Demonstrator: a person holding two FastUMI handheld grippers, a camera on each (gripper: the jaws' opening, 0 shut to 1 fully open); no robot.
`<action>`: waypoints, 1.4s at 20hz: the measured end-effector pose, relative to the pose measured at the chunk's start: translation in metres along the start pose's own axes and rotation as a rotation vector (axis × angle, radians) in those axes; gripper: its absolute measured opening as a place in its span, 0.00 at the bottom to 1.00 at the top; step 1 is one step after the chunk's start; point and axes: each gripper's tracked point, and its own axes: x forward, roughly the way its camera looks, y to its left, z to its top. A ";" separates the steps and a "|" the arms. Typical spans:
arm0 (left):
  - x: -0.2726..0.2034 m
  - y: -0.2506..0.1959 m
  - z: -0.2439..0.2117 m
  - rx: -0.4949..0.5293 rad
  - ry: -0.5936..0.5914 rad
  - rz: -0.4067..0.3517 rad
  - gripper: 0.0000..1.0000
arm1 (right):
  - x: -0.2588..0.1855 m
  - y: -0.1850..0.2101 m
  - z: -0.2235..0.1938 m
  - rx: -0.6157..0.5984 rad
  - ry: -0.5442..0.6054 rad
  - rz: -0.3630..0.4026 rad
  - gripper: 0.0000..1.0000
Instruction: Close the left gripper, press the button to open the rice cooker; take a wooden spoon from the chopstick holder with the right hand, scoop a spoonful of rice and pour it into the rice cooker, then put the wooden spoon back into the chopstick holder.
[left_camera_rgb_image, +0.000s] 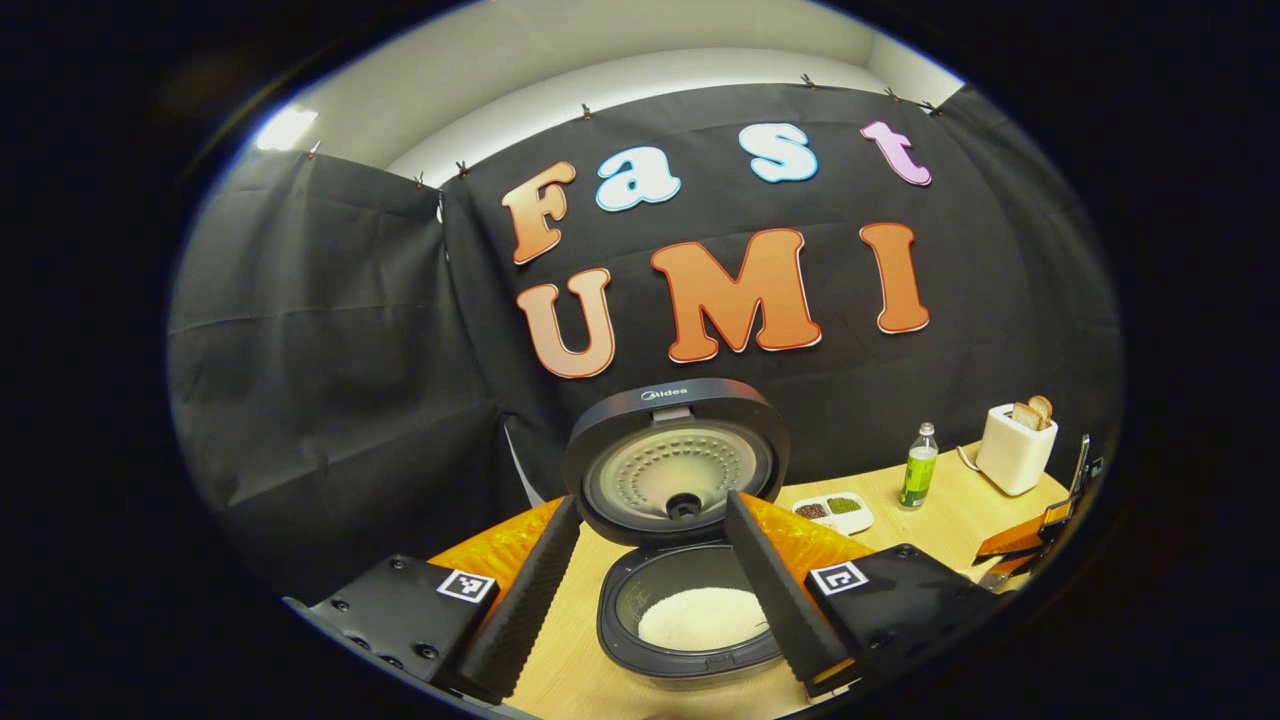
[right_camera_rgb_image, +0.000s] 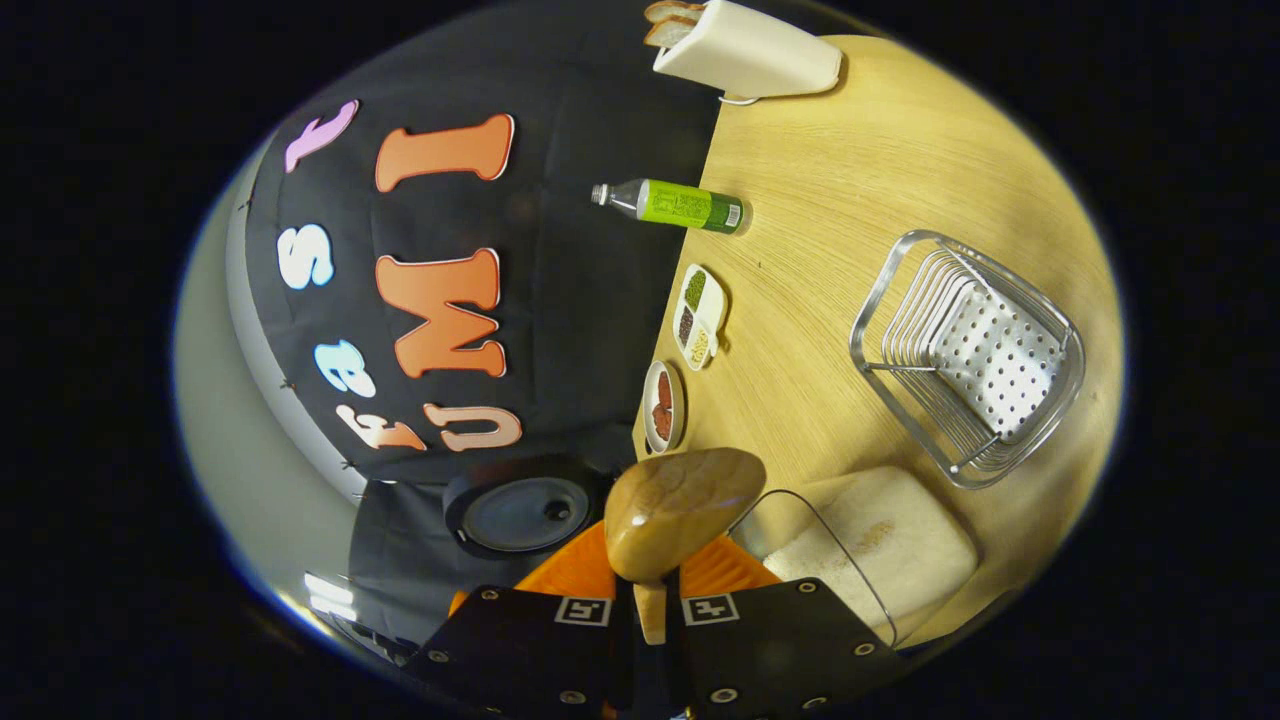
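Observation:
In the left gripper view the rice cooker (left_camera_rgb_image: 690, 640) stands with its lid (left_camera_rgb_image: 675, 460) raised, and white rice lies in the inner pot. My left gripper (left_camera_rgb_image: 650, 507) is open just in front of it, one finger on each side of the pot. The right gripper view is rolled sideways. There my right gripper (right_camera_rgb_image: 652, 600) is shut on the handle of the wooden spoon (right_camera_rgb_image: 680, 510), whose rounded bowl sticks out ahead. A clear box of rice (right_camera_rgb_image: 880, 550) lies just right of the spoon. The wire chopstick holder (right_camera_rgb_image: 965, 350) stands beyond it. The cooker's lid (right_camera_rgb_image: 520, 512) is to the spoon's left.
An orange mat (left_camera_rgb_image: 500, 550) lies under the cooker on the wooden table (right_camera_rgb_image: 850, 170). Also on the table are a green-labelled bottle (left_camera_rgb_image: 918, 468), a white toaster with bread (left_camera_rgb_image: 1015, 448), a divided dish of grains (left_camera_rgb_image: 835, 510) and a small plate (right_camera_rgb_image: 663, 405).

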 end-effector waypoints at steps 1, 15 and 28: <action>-0.003 -0.001 -0.001 -0.014 0.000 0.000 0.99 | 0.000 0.002 0.001 0.012 0.011 0.004 0.11; -0.033 0.043 -0.004 -0.024 -0.011 0.151 1.00 | 0.068 0.119 -0.032 0.006 0.156 0.184 0.12; -0.034 0.074 -0.024 -0.008 0.032 0.197 1.00 | 0.151 0.152 -0.066 -0.221 0.147 0.127 0.11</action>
